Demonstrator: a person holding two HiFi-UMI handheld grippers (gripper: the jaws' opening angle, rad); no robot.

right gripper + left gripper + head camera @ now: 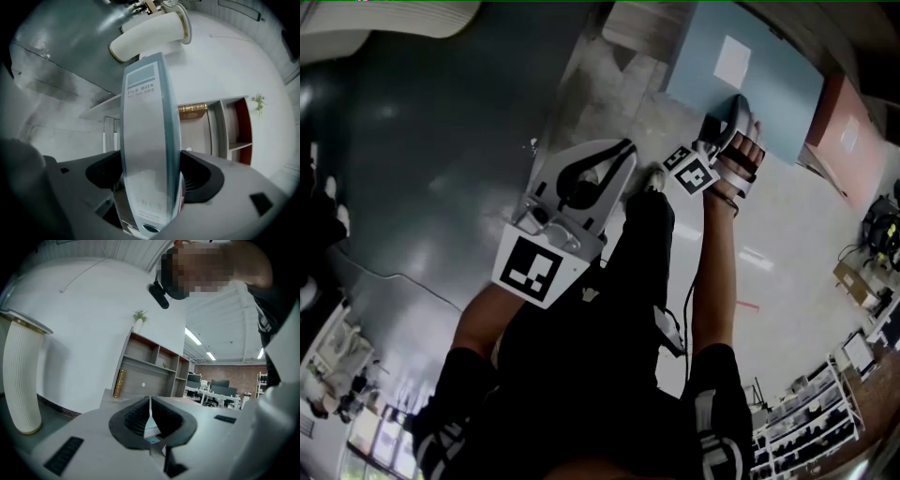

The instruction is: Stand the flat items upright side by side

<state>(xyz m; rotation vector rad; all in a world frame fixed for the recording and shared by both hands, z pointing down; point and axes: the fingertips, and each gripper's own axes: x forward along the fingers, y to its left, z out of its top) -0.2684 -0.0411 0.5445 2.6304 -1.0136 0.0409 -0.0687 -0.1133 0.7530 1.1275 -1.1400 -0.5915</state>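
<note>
A blue-grey file box [147,140] stands on edge between the jaws of my right gripper [152,176], its spine marked FILE BOX facing the camera. The black pads [199,176] flank it on both sides and do not seem to press on it. In the head view the right gripper [727,127] sits at the edge of that blue file box [759,89], which has a white label. My left gripper [623,150] hovers to its left, away from the box. Its jaws [150,416] are shut with nothing between them.
A pink-red file box [846,122] stands beside the blue one. A white ribbed vase [21,380] [150,35] is nearby. A grey open shelf unit [154,364] [225,126] carries a gold ribbed item [119,383] and a small plant [139,317].
</note>
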